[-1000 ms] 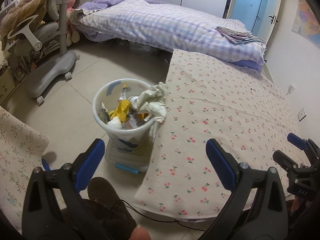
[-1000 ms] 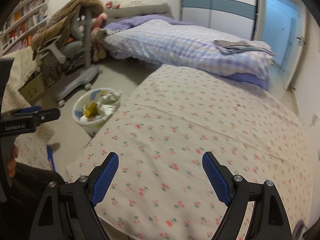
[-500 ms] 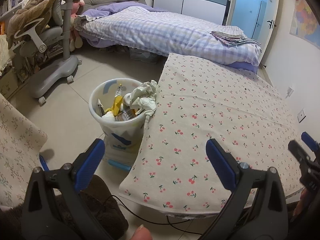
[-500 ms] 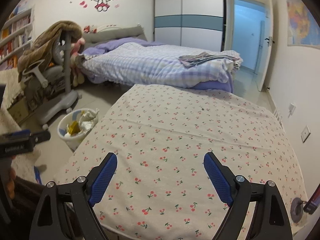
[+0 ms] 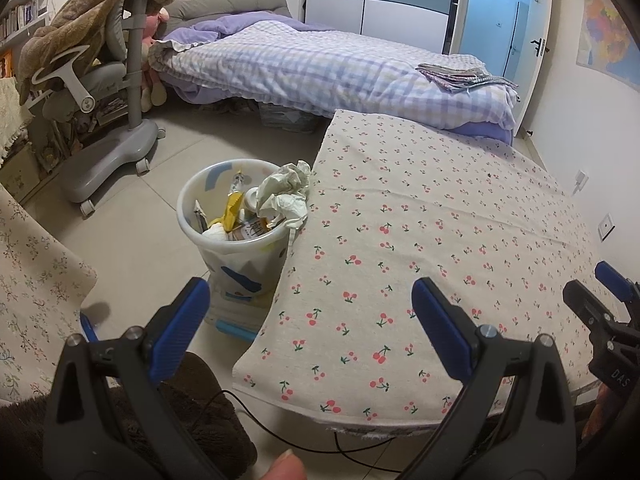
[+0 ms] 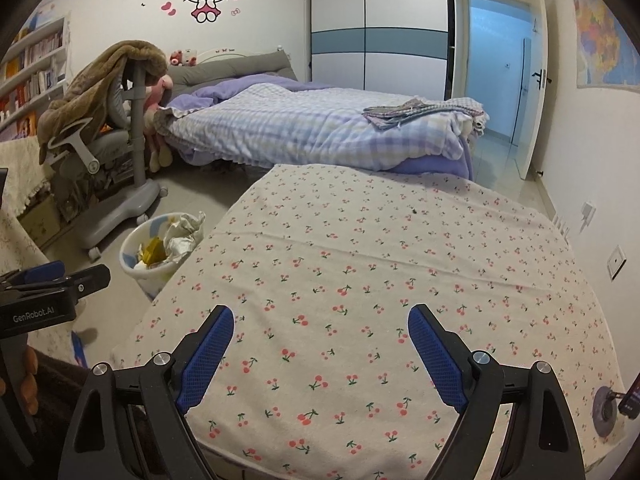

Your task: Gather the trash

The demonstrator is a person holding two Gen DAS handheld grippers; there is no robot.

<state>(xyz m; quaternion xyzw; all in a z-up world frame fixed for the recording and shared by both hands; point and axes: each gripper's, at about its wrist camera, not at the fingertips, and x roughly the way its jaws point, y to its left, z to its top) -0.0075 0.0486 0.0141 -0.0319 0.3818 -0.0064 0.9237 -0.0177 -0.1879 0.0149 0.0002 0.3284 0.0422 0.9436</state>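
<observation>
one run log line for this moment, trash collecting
left gripper: jaws open, empty | right gripper: jaws open, empty | white plastic trash bin: full, crumpled paper on top | cherry-print tablecloth: bare

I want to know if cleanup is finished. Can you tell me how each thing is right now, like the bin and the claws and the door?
Trash bin: upright on the floor, heaped past the rim.
Crumpled paper: on top of the heap.
Table: covered with a cherry cloth, no trash visible.
Left claw: open, holding nothing.
Right claw: open, holding nothing.
Door: open.
Wardrobe: closed.
</observation>
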